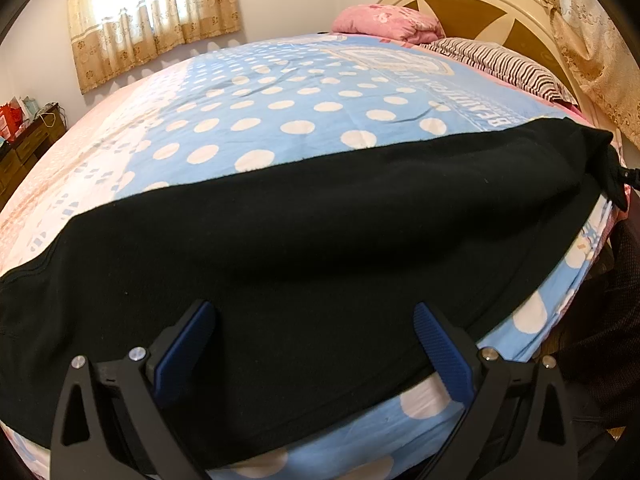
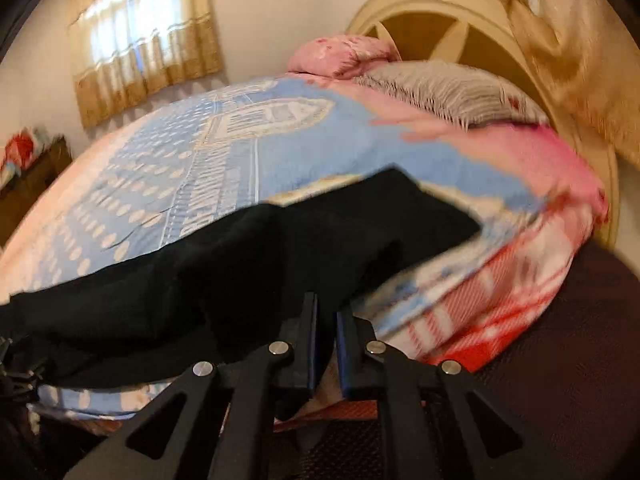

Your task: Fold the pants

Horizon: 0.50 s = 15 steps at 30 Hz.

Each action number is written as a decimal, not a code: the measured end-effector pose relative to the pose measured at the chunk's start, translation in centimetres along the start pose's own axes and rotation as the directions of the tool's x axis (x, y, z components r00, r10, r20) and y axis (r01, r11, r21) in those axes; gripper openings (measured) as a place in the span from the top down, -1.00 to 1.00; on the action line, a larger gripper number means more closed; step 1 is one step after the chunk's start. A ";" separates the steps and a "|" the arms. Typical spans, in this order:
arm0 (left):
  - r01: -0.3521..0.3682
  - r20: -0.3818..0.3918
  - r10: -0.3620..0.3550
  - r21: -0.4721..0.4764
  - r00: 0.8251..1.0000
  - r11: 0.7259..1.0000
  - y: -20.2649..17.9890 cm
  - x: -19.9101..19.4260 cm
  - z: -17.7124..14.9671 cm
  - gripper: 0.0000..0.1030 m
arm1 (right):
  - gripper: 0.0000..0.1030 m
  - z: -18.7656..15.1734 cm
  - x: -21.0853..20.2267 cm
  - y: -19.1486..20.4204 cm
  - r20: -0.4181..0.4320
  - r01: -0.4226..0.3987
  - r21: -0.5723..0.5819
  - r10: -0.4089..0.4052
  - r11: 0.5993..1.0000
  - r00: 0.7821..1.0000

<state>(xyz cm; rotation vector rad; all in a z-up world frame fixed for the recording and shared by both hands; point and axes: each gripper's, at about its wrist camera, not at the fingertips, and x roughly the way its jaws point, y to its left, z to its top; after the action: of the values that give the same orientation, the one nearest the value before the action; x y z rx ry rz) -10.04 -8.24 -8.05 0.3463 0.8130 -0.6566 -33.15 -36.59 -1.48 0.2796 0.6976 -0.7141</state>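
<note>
Black pants (image 1: 304,224) lie stretched along the near edge of the bed, left to right across the left wrist view. My left gripper (image 1: 314,320) is open, its blue-padded fingers (image 1: 188,344) spread wide just above the near hem of the pants. In the blurred right wrist view the pants (image 2: 248,264) rise in a lifted fold toward my right gripper (image 2: 327,312), which is shut on the black fabric at the pants' right end. That end also shows raised at the far right of the left wrist view (image 1: 600,148).
The bed has a blue polka-dot sheet (image 1: 280,104). A pink quilt (image 1: 388,20) and a striped pillow (image 1: 504,64) lie by the cream headboard (image 1: 480,8). A dark wooden cabinet (image 1: 24,144) stands at the left. A red checked blanket (image 2: 500,300) hangs off the bed's right edge.
</note>
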 end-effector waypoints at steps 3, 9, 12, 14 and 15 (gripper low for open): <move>0.002 -0.001 -0.002 0.002 1.000 1.000 0.0 0.0 0.0 -0.98 | 0.84 2.3 -2.2 0.0 0.075 0.028 -0.098 -0.021 0.995 0.997; -0.005 -0.005 0.005 0.003 1.000 1.000 -0.1 0.1 0.1 -0.99 | 0.84 8.6 -3.3 -2.9 0.113 -0.035 -0.280 0.069 0.959 0.991; -0.009 -0.008 0.009 0.001 1.000 1.000 -0.1 0.1 0.2 -0.99 | 0.84 10.0 1.1 -5.8 0.015 -0.038 -0.267 0.044 0.963 0.999; -0.012 -0.009 0.012 0.001 1.000 1.000 -0.2 0.1 0.2 -0.99 | 0.83 9.8 5.2 -8.2 -0.065 -0.042 -0.191 0.030 0.981 0.997; -0.013 -0.009 0.014 0.004 1.000 1.000 -0.2 0.1 0.2 -0.99 | 0.82 9.5 6.7 -9.0 -0.084 -0.015 -0.164 0.001 0.986 0.996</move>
<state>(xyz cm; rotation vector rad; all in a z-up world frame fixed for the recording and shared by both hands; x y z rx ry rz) -10.07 -8.54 -7.97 0.3584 0.8171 -0.6447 -30.97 -50.90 1.09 0.1612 0.8300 -0.6352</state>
